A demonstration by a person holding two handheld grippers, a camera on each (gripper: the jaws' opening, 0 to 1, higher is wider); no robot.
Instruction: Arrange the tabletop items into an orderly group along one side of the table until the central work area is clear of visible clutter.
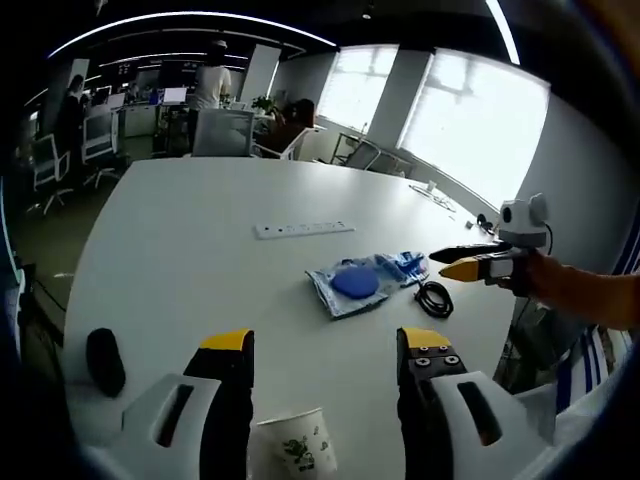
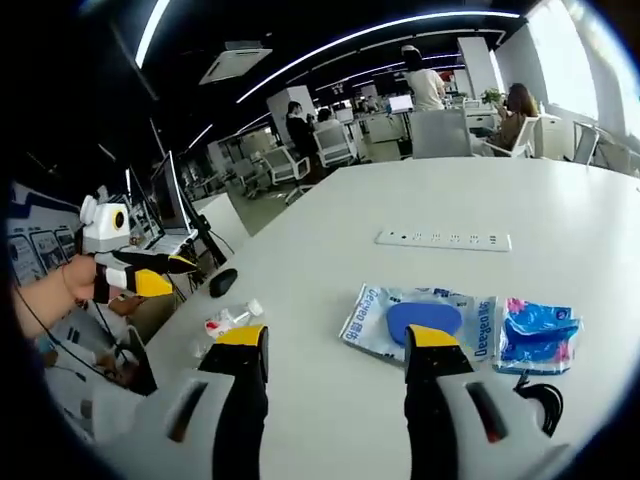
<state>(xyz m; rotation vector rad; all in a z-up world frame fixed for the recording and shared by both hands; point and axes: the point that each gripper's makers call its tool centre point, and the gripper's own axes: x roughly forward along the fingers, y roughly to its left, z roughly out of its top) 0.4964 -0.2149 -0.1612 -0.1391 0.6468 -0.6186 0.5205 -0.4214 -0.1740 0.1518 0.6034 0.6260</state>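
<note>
Pouch (image 2: 418, 321) with blue disc inside lies mid-table at 12 o'clock just past right gripper (image 2: 335, 350), jaws spread and empty; likely light, limp, slippery film, so pinch a flat edge; left gripper (image 1: 325, 350) likewise agape.

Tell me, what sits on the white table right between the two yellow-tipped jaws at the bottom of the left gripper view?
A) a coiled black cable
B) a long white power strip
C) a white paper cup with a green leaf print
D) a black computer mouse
C: the white paper cup with a green leaf print stands between the open jaws of the left gripper, on the white table.
</note>
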